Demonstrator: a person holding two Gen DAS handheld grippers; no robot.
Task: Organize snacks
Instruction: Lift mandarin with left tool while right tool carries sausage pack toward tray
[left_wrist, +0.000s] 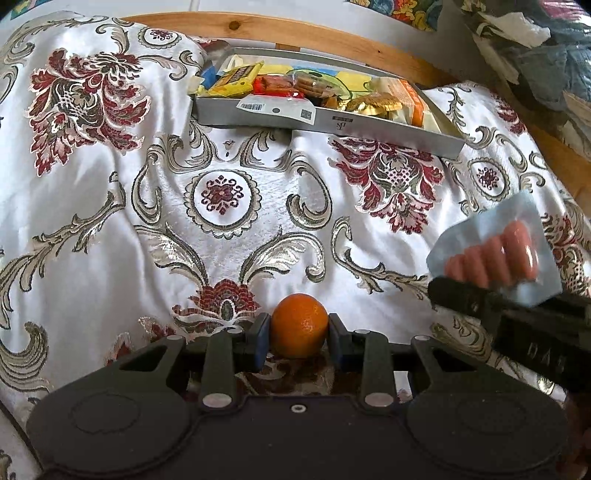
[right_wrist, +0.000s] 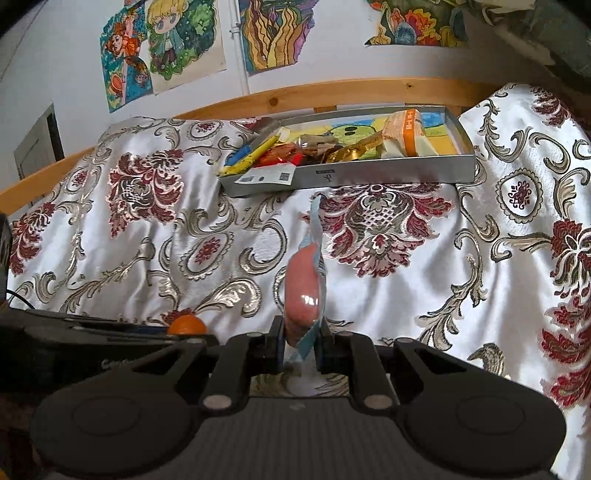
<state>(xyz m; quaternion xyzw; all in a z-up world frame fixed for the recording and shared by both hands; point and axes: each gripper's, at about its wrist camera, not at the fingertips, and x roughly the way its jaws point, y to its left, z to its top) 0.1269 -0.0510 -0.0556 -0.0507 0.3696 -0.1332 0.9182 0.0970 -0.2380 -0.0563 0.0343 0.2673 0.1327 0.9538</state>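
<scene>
A small orange (left_wrist: 299, 325) sits between the fingers of my left gripper (left_wrist: 298, 334), which is shut on it just above the patterned bedspread. My right gripper (right_wrist: 300, 341) is shut on a pale blue packet of pink sausages (right_wrist: 304, 288), held upright on edge. The left wrist view shows that same sausage packet (left_wrist: 495, 254) at the right, with the right gripper (left_wrist: 480, 295) under it. A grey shallow box (left_wrist: 332, 123) with several wrapped snacks lies at the far side of the bed, and the box (right_wrist: 388, 170) appears ahead in the right wrist view too. The orange (right_wrist: 186, 325) peeks out at lower left there.
The white bedspread (left_wrist: 221, 240) with red and silver floral pattern covers the whole surface, rumpled into folds. A wooden bed rail (right_wrist: 332, 88) runs behind the box. Drawings (right_wrist: 166, 44) hang on the wall. Piled clothes or bags (left_wrist: 535, 55) sit at the far right.
</scene>
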